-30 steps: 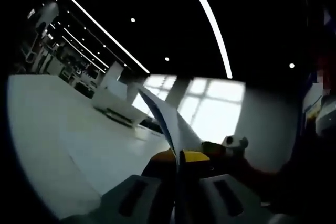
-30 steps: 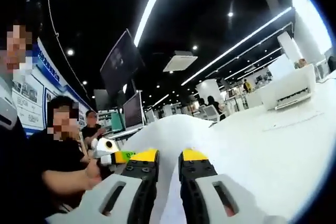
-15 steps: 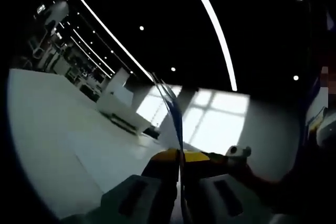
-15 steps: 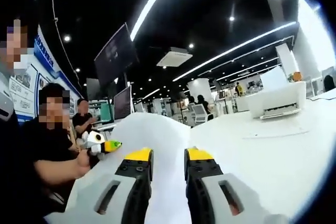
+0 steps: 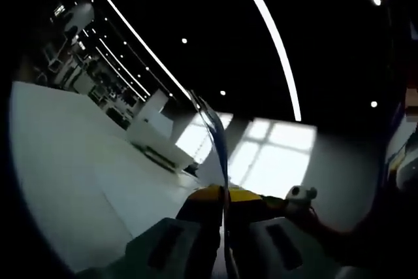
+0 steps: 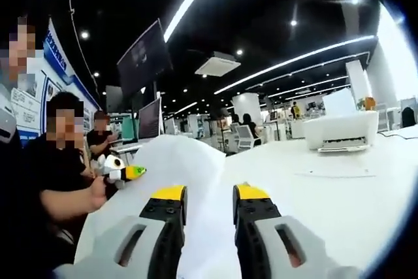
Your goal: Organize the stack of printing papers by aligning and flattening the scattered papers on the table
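A sheet of white printing paper (image 5: 214,132) stands edge-on, rising from between my left gripper's (image 5: 225,195) yellow-tipped jaws, which are shut on it. In the right gripper view the white paper (image 6: 186,161) bulges up in a curve over the white table (image 6: 366,194). My right gripper (image 6: 210,195) is open, its jaws set apart over the near part of that paper. The left gripper (image 6: 124,172) shows at the paper's far left corner, held by a person's hand. The right gripper (image 5: 299,194) shows low right in the left gripper view.
A white printer (image 6: 339,132) stands at the table's far side, also seen as the printer (image 5: 157,136) in the left gripper view. A loose sheet (image 6: 336,173) lies flat before it. People (image 6: 62,161) sit at the left, with monitors (image 6: 149,119) behind.
My right gripper's jaws have spread wider apart over the paper. The sheet in my left gripper has turned from a broad flap to a thin upright edge. Both views have shifted slightly.
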Available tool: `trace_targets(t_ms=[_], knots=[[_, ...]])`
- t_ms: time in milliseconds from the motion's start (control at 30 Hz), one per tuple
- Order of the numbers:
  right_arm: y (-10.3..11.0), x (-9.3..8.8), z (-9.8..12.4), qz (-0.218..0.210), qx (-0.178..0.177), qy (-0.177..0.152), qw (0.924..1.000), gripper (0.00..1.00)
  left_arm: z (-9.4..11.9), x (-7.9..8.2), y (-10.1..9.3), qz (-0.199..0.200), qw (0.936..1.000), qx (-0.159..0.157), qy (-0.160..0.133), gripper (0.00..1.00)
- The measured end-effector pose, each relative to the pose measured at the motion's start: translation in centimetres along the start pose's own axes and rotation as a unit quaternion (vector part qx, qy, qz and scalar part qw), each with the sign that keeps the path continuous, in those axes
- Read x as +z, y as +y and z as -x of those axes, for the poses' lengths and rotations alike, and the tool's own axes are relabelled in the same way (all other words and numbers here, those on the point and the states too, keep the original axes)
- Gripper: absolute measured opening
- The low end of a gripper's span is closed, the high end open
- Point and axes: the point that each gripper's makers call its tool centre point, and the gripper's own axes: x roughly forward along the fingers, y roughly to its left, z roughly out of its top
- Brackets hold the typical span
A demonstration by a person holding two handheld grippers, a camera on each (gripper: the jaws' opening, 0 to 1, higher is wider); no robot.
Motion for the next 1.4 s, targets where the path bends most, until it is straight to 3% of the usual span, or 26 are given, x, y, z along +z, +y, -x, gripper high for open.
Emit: trace_targets(t_ms=[267, 600, 933, 1200, 1400], knots=[[-0.5, 0.1, -0.2, 0.022, 0.003, 0.032, 0.9992, 0.28, 0.6, 1.1, 1.0, -0.011, 0.9994, 0.027, -0.017, 0.06], [-1.9, 0.5, -1.0, 0.042, -0.001, 0.055, 0.9976, 0.32, 0.5, 0.2, 0.8, -0.050, 0.9975, 0.049, 0.013, 0.06], [-3.4, 0.6, -2.3, 0.075, -0.001, 0.086, 0.9935, 0.36, 1.6, 1.1, 2.0, -0.044, 0.9958, 0.080, -0.004, 0.06], [-3.9, 1.0, -3.9, 0.097, 0.010, 0.102, 0.9900, 0.40, 1.5, 1.1, 2.0, -0.036, 0.9967, 0.072, -0.003, 0.06], [-4.4, 0.3, -5.2, 0.109, 0.024, 0.121, 0.9863, 0.45, 1.1, 0.7, 1.9, -0.037, 0.9971, 0.067, 0.006, 0.06]])
